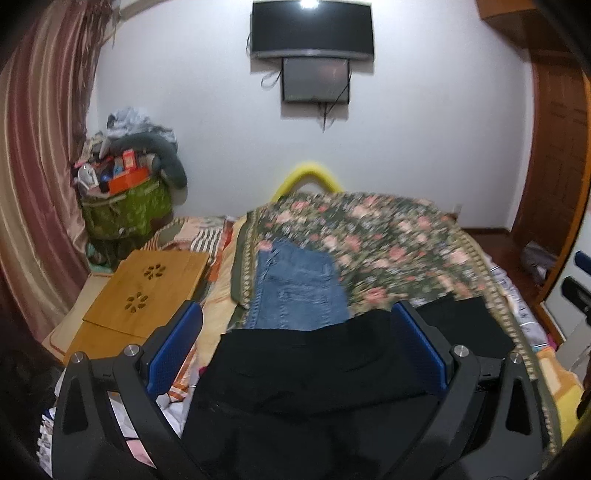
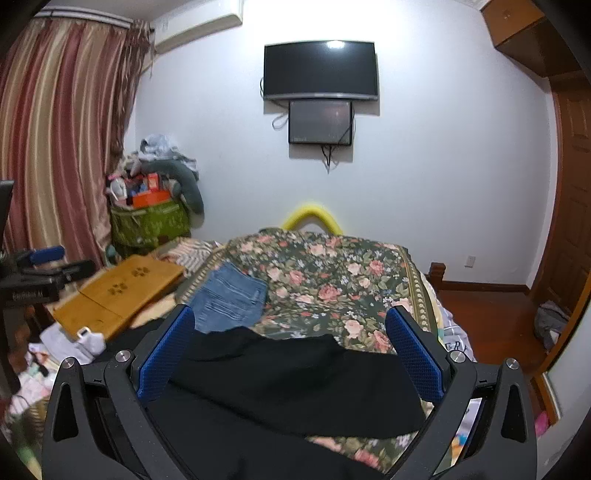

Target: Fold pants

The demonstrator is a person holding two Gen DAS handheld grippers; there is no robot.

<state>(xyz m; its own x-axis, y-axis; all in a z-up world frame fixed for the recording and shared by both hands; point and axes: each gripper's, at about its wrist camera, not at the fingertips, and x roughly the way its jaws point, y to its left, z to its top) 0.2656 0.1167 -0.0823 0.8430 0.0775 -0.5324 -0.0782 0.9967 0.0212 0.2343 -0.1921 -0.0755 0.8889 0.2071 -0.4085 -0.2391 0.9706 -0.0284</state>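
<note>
Black pants point(image 1: 314, 373) lie on the near part of the floral bedspread point(image 1: 388, 243), below and between the blue-padded fingers of my left gripper point(image 1: 295, 347), which is open and above the cloth. In the right wrist view the black pants point(image 2: 295, 384) lie under my right gripper point(image 2: 290, 354), which is open too and holds nothing. Folded blue jeans point(image 1: 295, 288) lie just beyond the black pants; they also show in the right wrist view point(image 2: 231, 299).
A wooden lap table point(image 1: 147, 291) lies on the bed's left side. A green bag point(image 1: 125, 210) piled with items stands by the striped curtain point(image 1: 40, 166). A TV point(image 1: 312, 29) hangs on the far wall. Wooden floor point(image 2: 491, 317) and a door are at right.
</note>
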